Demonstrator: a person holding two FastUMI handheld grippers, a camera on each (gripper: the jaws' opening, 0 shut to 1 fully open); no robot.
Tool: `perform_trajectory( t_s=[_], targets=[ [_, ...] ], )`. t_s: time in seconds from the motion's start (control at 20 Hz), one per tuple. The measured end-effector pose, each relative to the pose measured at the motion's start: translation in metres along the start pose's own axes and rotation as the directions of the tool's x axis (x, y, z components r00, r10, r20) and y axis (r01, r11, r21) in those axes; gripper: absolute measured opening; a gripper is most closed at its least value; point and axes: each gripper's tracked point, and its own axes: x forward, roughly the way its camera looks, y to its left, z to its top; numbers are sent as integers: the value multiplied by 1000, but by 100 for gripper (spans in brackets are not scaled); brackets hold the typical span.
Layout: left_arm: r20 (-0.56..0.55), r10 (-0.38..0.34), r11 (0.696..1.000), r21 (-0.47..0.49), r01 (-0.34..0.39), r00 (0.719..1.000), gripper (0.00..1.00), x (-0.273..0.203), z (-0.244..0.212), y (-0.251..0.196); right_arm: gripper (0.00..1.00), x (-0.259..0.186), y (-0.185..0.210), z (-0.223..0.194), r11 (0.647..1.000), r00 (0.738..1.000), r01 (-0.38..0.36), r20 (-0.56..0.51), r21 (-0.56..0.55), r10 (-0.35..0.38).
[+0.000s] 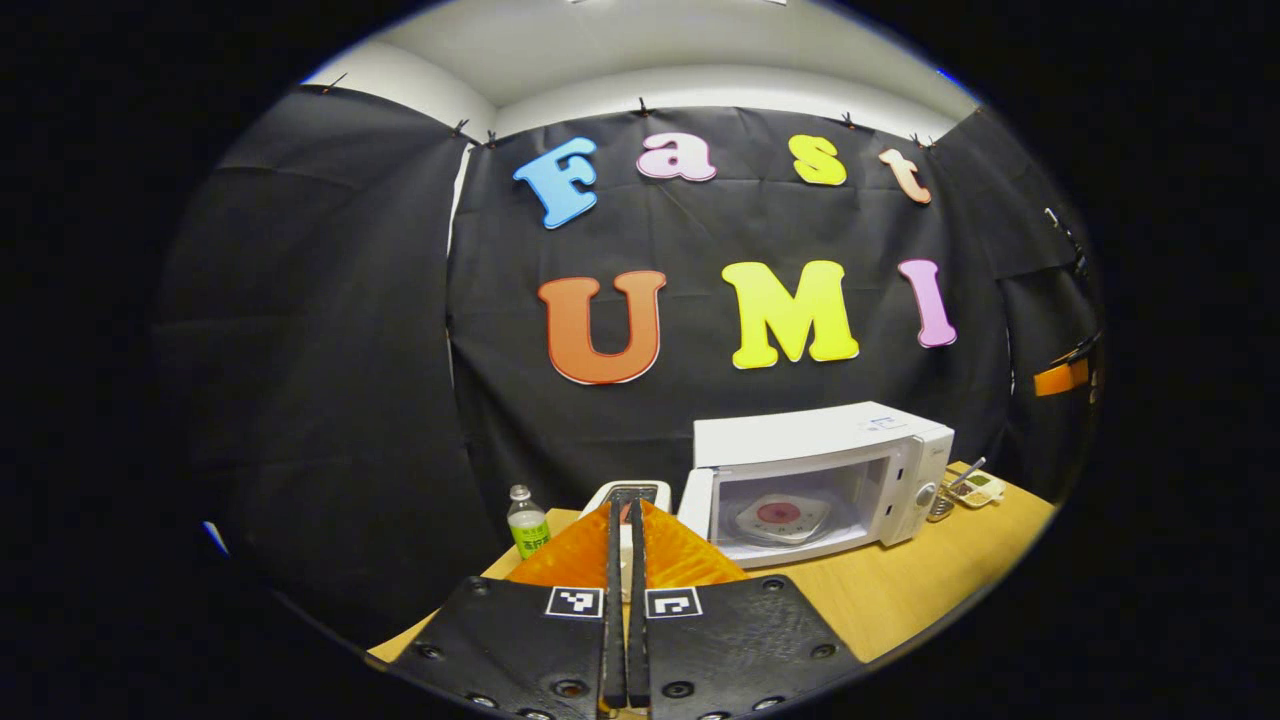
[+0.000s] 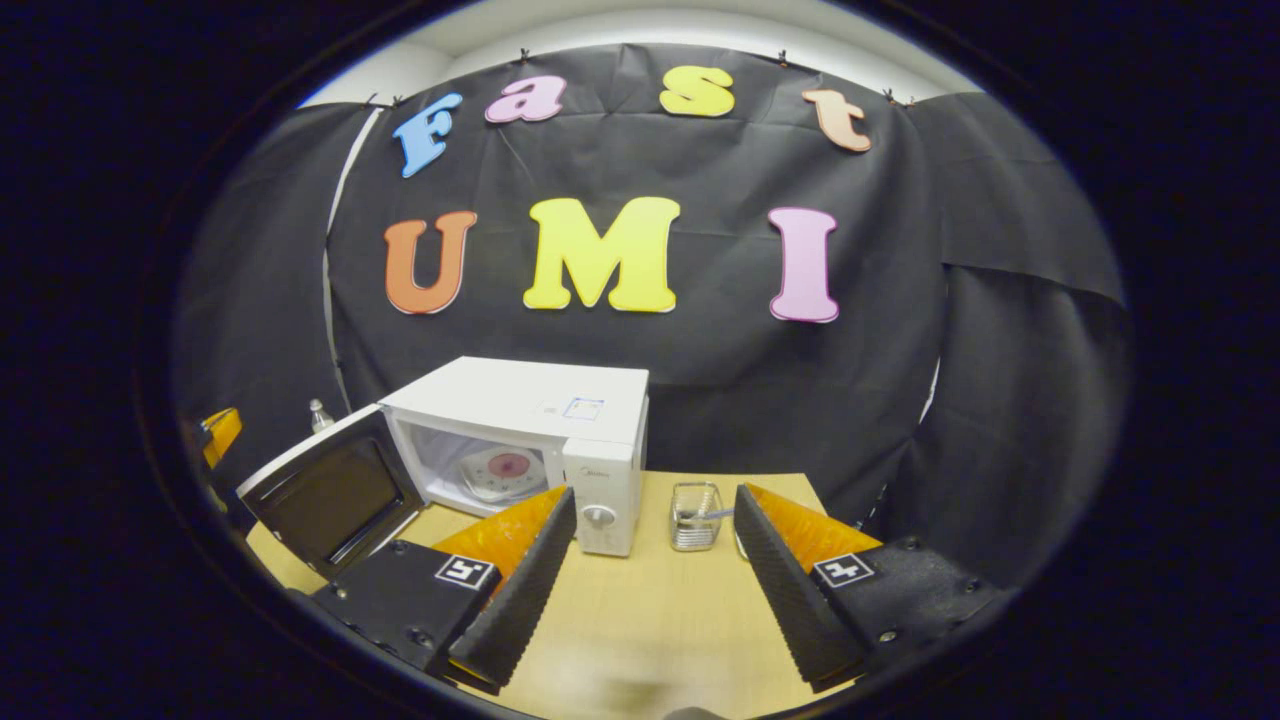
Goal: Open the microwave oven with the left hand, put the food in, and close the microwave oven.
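Right gripper view shows the wooden table [image 2: 640, 610] carrying the white microwave oven [image 2: 530, 420], its door [image 2: 335, 495] swung wide open to the oven's left. Inside the oven's cavity lies a plate of food [image 2: 500, 470] with a red centre. Just beside the oven's control-panel side stands a small clear container [image 2: 696, 516]. The right gripper [image 2: 655, 510] hangs in front of the oven, above the table, its jaws spread wide with nothing between them.

In the left gripper view, the left gripper [image 1: 626, 510] sits in front of the oven's open door, fingers pressed together with nothing held. A green-labelled bottle [image 1: 527, 521] stands left of the oven, and a small tray [image 1: 975, 488] lies beyond the oven's panel side.
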Motion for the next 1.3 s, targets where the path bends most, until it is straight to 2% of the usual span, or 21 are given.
perform_trajectory(
  t_s=[0.05, 0.1, 0.15, 0.2, 0.35, 0.45, 0.5, 0.65, 0.7, 0.75, 0.85, 0.9, 1.05, 1.1, 1.15, 1.25, 1.3],
  targets=[
    [-5, 7, 1000, 12, -7, 1000, 0, -1, -6, 8, 100, -2, 0, -2, 1000, 1000, 5, -7, 3, -5],
    [-13, 9, 1000, 26, -8, 1000, 0, -7, -11, 16, 92, -3, 1, -1, 1000, 1000, 5, -11, 11, -4],
    [-25, 23, 999, 46, -22, 999, 0, -9, -19, 28, 92, -4, 5, -3, 1000, 1000, 1, -21, 19, 0],
    [-51, 36, 997, 63, -33, 998, 0, -10, -35, 39, 100, -5, 7, -3, 1000, 1000, -2, -25, 25, 3],
    [-152, -15, 999, 46, 22, 988, 0, -25, -78, 41, 100, -11, 9, -3, 999, 999, 5, -32, 33, -4],
    [-172, -19, 998, 48, 27, 985, 0, -31, -93, 44, 100, -16, 13, -3, 998, 999, 7, -34, 55, -5],
    [-180, -14, 999, 43, 22, 984, 0, -32, -99, 45, 92, -19, 16, -5, 998, 999, 4, -39, 65, -2],
    [-185, -27, 999, 11, 30, 982, 0, -32, -108, 36, 92, -26, 17, -8, 997, 999, 5, -45, 71, -1],
    [-180, -41, 999, 13, 44, 983, 0, -36, -108, 31, 100, -28, 16, -7, 997, 999, 4, -45, 73, -1],
    [-175, -51, 998, 19, 55, 983, 0, -38, -108, 26, 92, -30, 16, -6, 997, 999, 4, -47, 73, -1],
    [-181, -82, 995, 37, 90, 980, 0, -42, -111, 7, 92, -32, 14, -6, 997, 999, 5, -49, 73, -1],
    [-182, -106, 992, 42, 116, 977, 0, -45, -113, -6, 100, -34, 12, -4, 997, 999, 5, -45, 73, -2],
    [-184, -174, 982, 43, 184, 968, 0, -49, -116, -50, 100, -36, 8, 0, 998, 999, 4, -40, 63, -1],
    [-193, -202, 976, 36, 213, 960, 0, -50, -121, -67, 92, -36, 6, 1, 998, 999, 3, -39, 59, -1],
    [-193, -234, 969, 29, 244, 953, 0, -52, -122, -84, 100, -37, 3, 2, 998, 999, 4, -37, 55, -2],
    [-192, -287, 954, 28, 298, 938, 0, -49, -125, -119, 100, -38, -5, 1, 999, 999, 11, -46, 50, -8],
    [-190, -319, 945, 19, 328, 929, 0, -47, -127, -136, 92, -39, -9, 0, 999, 999, 12, -49, 52, -10]
  ],
)
